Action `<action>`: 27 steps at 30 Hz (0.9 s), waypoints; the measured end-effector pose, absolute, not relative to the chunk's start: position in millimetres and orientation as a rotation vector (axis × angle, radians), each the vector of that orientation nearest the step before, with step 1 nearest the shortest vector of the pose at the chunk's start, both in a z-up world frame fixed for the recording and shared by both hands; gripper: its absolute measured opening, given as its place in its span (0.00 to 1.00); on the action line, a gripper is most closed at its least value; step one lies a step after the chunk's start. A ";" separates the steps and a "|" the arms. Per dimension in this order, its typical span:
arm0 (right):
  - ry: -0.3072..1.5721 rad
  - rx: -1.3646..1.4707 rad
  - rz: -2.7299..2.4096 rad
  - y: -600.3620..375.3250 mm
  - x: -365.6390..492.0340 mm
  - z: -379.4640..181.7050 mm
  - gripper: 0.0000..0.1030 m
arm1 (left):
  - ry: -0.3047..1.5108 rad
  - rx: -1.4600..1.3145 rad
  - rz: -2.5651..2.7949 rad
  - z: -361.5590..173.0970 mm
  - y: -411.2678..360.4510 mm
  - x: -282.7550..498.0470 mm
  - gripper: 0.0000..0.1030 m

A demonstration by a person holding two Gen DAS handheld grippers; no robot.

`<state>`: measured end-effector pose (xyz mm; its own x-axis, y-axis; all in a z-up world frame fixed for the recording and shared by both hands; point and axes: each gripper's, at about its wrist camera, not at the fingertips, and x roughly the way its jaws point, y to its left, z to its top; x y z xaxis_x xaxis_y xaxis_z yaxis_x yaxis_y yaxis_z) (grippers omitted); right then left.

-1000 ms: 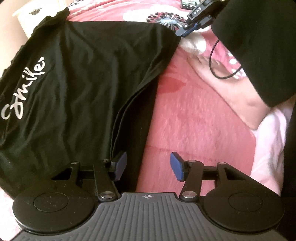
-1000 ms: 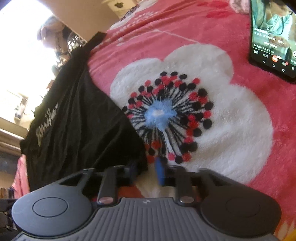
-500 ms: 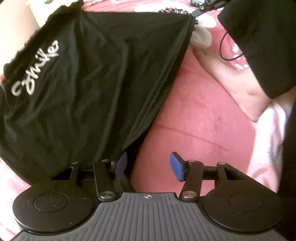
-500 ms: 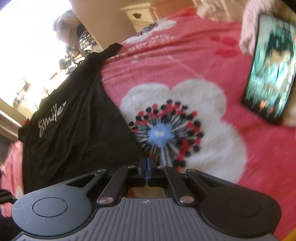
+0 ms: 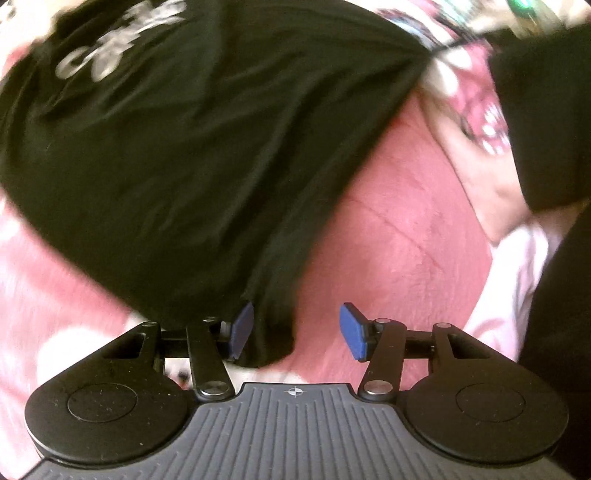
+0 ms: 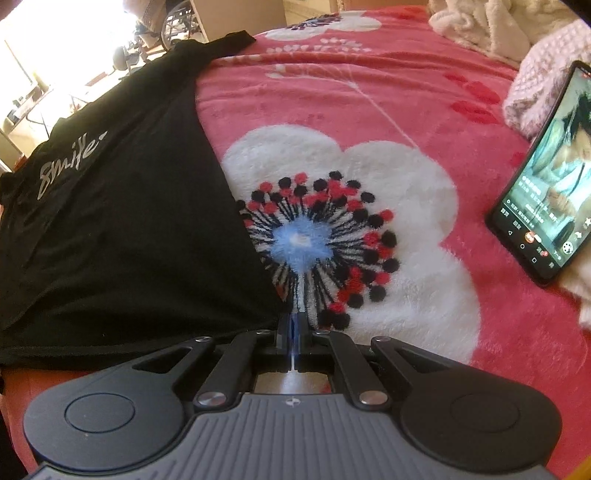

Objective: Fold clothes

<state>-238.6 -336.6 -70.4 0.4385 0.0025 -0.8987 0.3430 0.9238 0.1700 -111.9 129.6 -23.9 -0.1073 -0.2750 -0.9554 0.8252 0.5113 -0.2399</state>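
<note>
A black T-shirt (image 5: pixel 184 147) with silver "Smile" lettering lies on a pink flowered blanket (image 5: pixel 406 240). My left gripper (image 5: pixel 297 328) is open. The shirt's near corner hangs between its blue pads (image 5: pixel 242 330), against the left one. In the right wrist view the same T-shirt (image 6: pixel 129 221) spreads out to the left. Its near right corner runs into my right gripper (image 6: pixel 293 321), which is shut on that corner over the white flower (image 6: pixel 369 192) of the blanket. The left wrist view is motion blurred.
A phone (image 6: pixel 546 206) with a lit screen leans at the right of the blanket (image 6: pixel 369 92). Pale fluffy bedding (image 6: pixel 480 26) lies at the far right. A person's bare leg (image 5: pixel 472 166) and dark clothing (image 5: pixel 546 110) sit right of the shirt.
My right gripper went from partly open to shut on the shirt's corner. The left gripper stayed open and moved closer over the shirt, whose edge now lies between its pads.
</note>
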 end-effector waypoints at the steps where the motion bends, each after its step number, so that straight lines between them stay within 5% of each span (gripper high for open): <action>1: 1.103 0.354 -0.217 -336.5 -238.2 -70.4 0.00 | 1.405 0.486 -0.980 -24.6 135.8 -107.1 0.50; 11: 1.124 0.344 -0.219 -333.6 -233.6 -71.0 0.00 | 1.636 0.098 -0.792 -62.3 179.1 -89.2 0.47; 20: 1.137 0.342 -0.227 -330.4 -231.9 -73.5 0.00 | 1.668 -0.290 -0.620 -83.6 224.9 -79.2 0.45; 27: 1.137 0.345 -0.231 -330.2 -231.6 -74.1 0.00 | 1.699 -0.320 -0.599 -97.5 218.9 -92.9 0.33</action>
<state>-231.6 -330.2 -74.1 0.4050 -0.0049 -0.9143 0.3519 0.9238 0.1509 -92.9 218.9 -97.5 -0.2177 -0.5205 -0.8257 0.1121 0.8270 -0.5509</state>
